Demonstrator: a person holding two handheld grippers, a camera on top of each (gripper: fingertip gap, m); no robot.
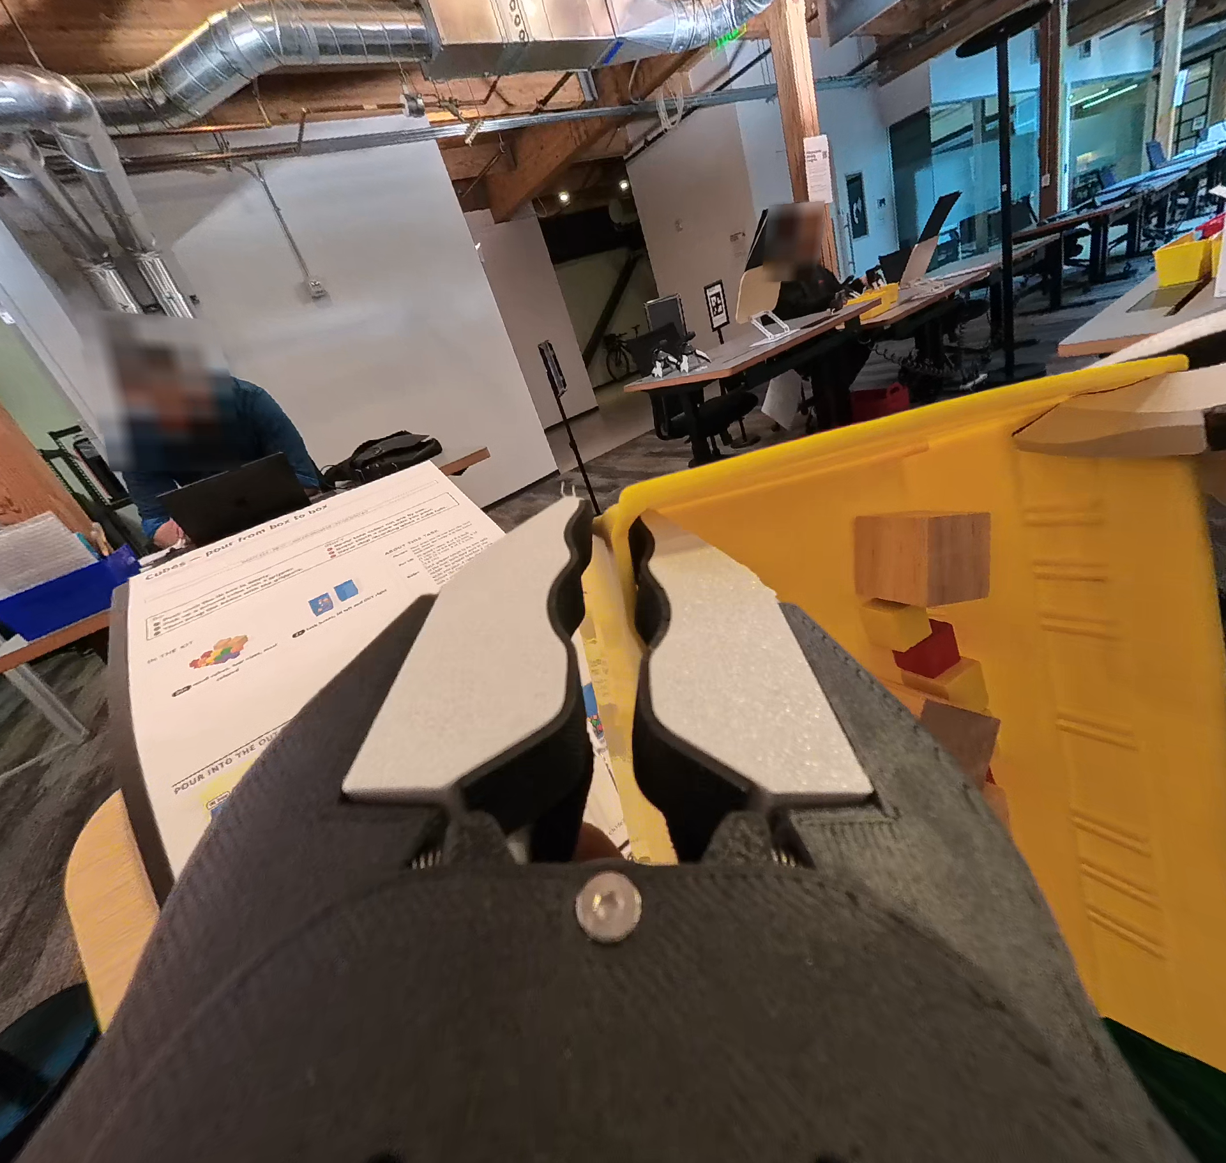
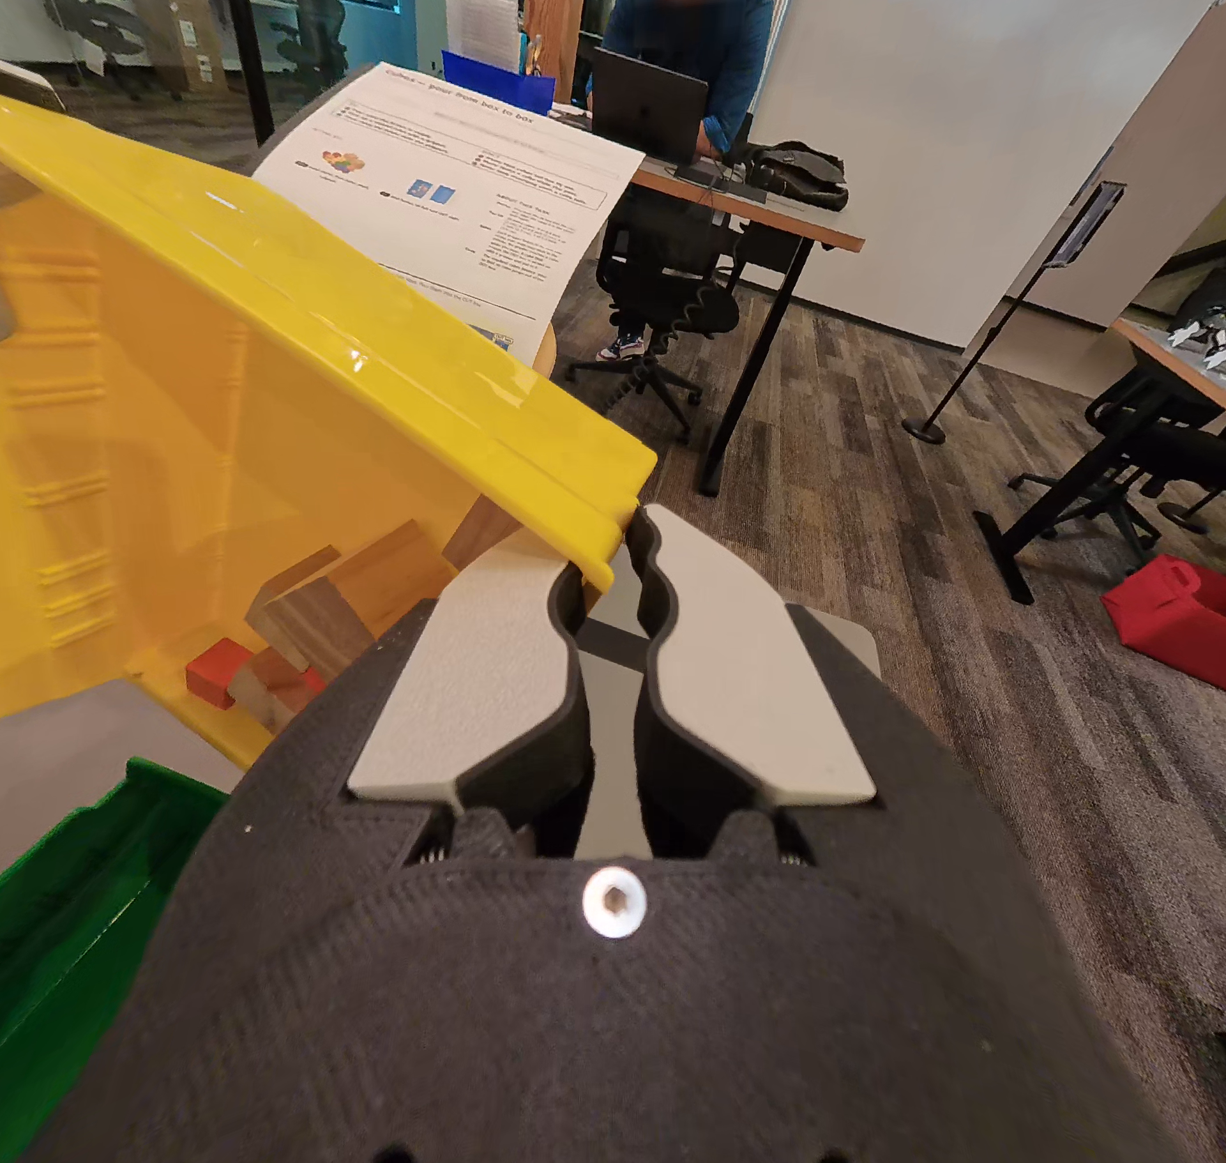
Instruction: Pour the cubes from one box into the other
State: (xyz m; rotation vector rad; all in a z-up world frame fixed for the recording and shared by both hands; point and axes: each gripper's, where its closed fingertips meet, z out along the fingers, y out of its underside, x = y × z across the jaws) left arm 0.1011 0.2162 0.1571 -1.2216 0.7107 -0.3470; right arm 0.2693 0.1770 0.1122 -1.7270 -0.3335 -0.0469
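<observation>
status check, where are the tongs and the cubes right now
Left tongs and right tongs both clamped on yellow box rim. Box tipped, cubes sliding toward green box. Nothing blocking.

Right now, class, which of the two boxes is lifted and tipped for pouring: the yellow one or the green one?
The yellow box. Both grippers' fingers pinch its rim, tilting it with wooden and coloured cubes inside. The green box sits below, ungripped.

The tilted box (image 1: 829,574) is bright yellow, glossy at its rim. Inside it the cubes (image 1: 929,640) mix colours — pale and dark striped wood grain, yellow, red. In the lower left of the right wrist view a second box (image 2: 79,879) is deep green. Both grippers — left (image 1: 609,527) and right (image 2: 607,550) — have matte black bodies with light grey finger plates. The printed sheet (image 2: 458,202) is white.
</observation>
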